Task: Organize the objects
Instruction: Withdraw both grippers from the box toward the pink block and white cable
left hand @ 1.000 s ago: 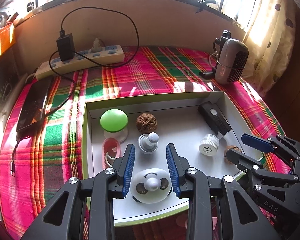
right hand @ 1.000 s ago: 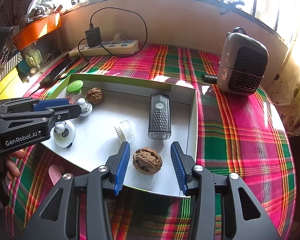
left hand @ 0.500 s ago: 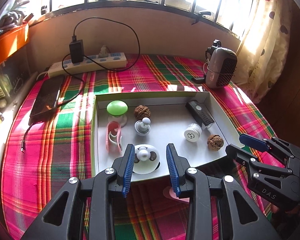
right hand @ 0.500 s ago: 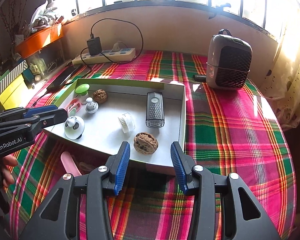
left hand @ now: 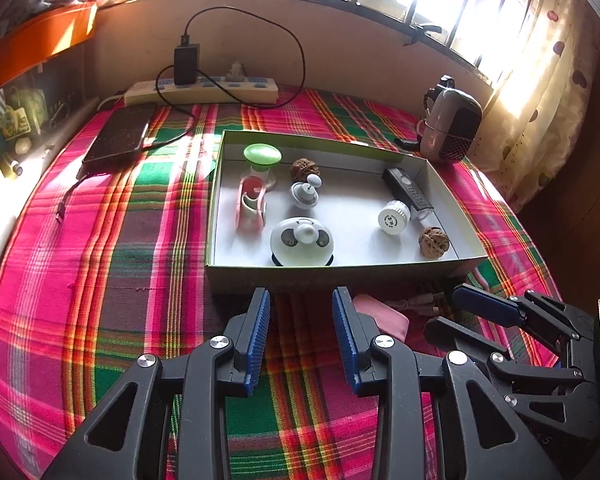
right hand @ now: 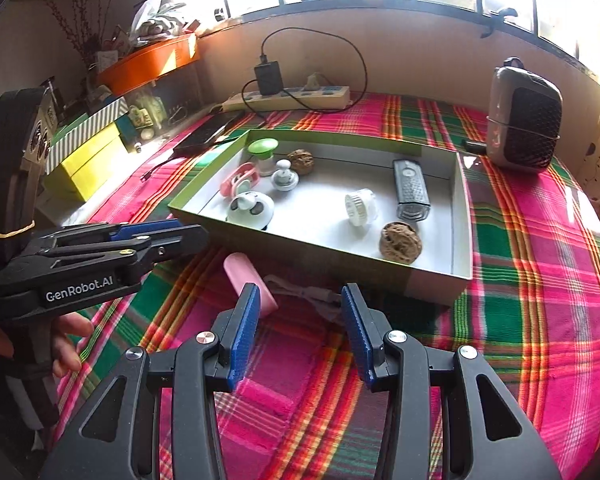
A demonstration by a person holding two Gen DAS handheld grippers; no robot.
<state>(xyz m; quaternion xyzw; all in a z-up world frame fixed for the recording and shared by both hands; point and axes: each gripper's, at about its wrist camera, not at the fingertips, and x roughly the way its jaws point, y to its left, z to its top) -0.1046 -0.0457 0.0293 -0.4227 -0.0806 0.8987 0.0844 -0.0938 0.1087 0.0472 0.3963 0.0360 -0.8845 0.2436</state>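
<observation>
Now, left wrist view:
Left gripper (left hand: 301, 300): jaws apart, nothing between them, hanging over the plaid cloth (left hand: 100, 264) just on the near side of the tray.
Tray (left hand: 214, 200): shallow, green-edged, white inside, lying flat on the cloth.
Tray contents: panda-faced dome (left hand: 302, 242) near the front wall; pink tape holder (left hand: 252, 202) at the left; green-capped mushroom piece (left hand: 262, 155) in the far left corner; small white knob (left hand: 305, 192) in front of a walnut (left hand: 305, 168); black remote (left hand: 408, 192) on the right, white ribbed cap (left hand: 393, 218) touching it; second walnut (left hand: 433, 242) in the near right corner.
Pink case (left hand: 384, 318): outside the tray, on the cloth, just right of the blue pads.
Right gripper (left hand: 446, 310): in from the right, jaws released, empty.

Right wrist view:
Right gripper (right hand: 300, 304): jaws parted, holding nothing, over the cloth near the tray (right hand: 466, 216).
Pink case (right hand: 248, 280): on the cloth, partly behind the left pad, a pale cord (right hand: 312, 294) beside it.
Left gripper (right hand: 188, 232): at the left, tips close to the tray's near left corner.
Hand (right hand: 60, 340): fingers curled under that gripper's handle.
Far side: power strip (right hand: 292, 98) by the wall, grey heater (right hand: 526, 120) at the far right.
</observation>
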